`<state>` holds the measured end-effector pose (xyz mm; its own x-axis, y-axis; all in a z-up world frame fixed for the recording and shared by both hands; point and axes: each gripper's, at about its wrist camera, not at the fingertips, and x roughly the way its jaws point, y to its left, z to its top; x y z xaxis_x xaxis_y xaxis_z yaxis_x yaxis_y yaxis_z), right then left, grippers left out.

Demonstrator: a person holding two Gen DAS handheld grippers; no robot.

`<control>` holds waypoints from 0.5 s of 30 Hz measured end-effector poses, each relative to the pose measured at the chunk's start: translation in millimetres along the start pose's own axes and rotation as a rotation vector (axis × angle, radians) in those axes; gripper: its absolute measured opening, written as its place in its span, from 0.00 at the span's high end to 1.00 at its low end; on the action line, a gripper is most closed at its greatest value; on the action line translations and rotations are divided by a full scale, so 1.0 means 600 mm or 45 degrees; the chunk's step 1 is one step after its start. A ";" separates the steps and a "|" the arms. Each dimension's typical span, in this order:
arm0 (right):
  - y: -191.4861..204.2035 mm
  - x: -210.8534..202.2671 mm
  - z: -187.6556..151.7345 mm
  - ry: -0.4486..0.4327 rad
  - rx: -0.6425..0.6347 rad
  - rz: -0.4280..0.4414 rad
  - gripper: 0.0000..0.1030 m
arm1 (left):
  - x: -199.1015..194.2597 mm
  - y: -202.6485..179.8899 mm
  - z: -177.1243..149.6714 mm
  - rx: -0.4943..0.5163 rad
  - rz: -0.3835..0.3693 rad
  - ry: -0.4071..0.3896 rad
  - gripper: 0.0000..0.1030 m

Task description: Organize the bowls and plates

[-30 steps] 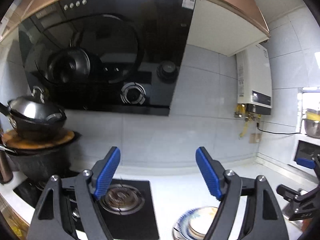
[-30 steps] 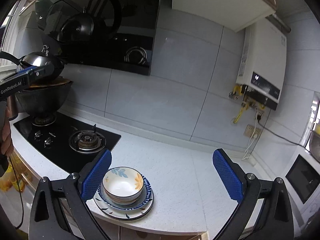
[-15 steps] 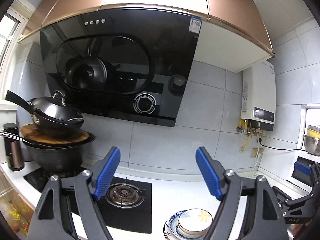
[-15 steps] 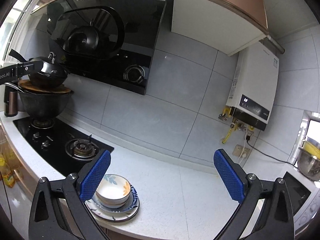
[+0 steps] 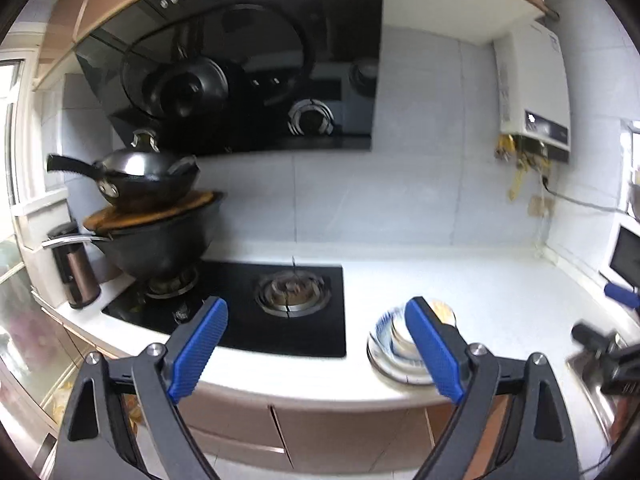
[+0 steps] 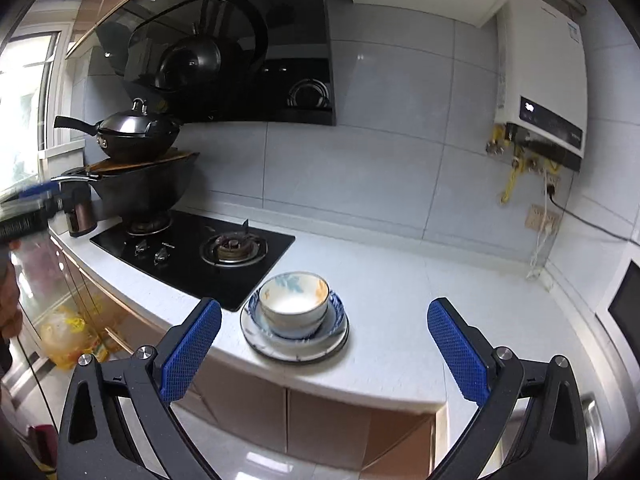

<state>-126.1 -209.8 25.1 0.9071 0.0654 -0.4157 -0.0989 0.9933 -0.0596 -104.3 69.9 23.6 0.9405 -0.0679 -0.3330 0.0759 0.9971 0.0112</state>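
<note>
A white bowl with blue and orange flowers (image 6: 294,304) sits in a stack of a blue-patterned plate (image 6: 294,338) and other dishes on the white counter (image 6: 400,292) near its front edge, right of the hob. The stack also shows, blurred, in the left wrist view (image 5: 394,350), partly behind a blue pad. My right gripper (image 6: 324,346) is open and empty, held in front of and slightly above the counter edge. My left gripper (image 5: 316,346) is open and empty, out in front of the counter.
A black gas hob (image 6: 192,248) lies left of the stack. Stacked black woks (image 6: 136,160) stand on its far burner, a brown flask (image 5: 78,276) beside them. A range hood (image 6: 224,48), a water heater (image 6: 540,76) and a wall socket (image 6: 542,218) are behind. Cabinet doors (image 6: 320,416) are below the counter.
Both grippers have pulled back and away from the counter and tilted down; the cabinet fronts and floor now show. The dish stack has not moved. Both stay open.
</note>
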 end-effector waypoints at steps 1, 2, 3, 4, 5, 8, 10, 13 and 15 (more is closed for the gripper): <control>0.000 -0.006 -0.002 0.008 0.016 -0.008 0.01 | 0.002 0.000 -0.010 0.011 -0.015 0.021 0.12; 0.001 -0.014 -0.006 0.015 0.037 -0.028 0.01 | 0.004 0.001 -0.019 0.016 -0.031 0.039 0.12; 0.002 -0.020 -0.008 0.025 0.053 -0.050 0.01 | 0.006 0.002 -0.026 0.016 -0.045 0.054 0.12; 0.005 -0.025 -0.010 0.038 0.063 -0.069 0.01 | 0.009 0.005 -0.033 0.020 -0.060 0.067 0.12; 0.008 -0.029 -0.012 0.048 0.071 -0.084 0.01 | 0.011 0.006 -0.036 0.025 -0.073 0.074 0.12; 0.021 -0.039 -0.017 0.073 0.092 -0.135 0.01 | 0.005 0.012 -0.048 0.033 -0.136 0.086 0.12; 0.031 -0.046 -0.022 0.087 0.110 -0.165 0.01 | 0.002 0.015 -0.045 0.029 -0.175 0.087 0.12; 0.047 -0.057 -0.027 0.102 0.129 -0.218 0.01 | 0.000 0.021 -0.044 0.042 -0.235 0.075 0.12; 0.053 -0.063 -0.030 0.110 0.145 -0.247 0.01 | 0.002 0.024 -0.042 0.052 -0.255 0.081 0.12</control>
<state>-171.1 -182.5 22.8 0.8657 -0.1314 -0.4830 0.1253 0.9911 -0.0449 -110.3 84.9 -0.5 0.8825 -0.2610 -0.3912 0.2740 0.9614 -0.0233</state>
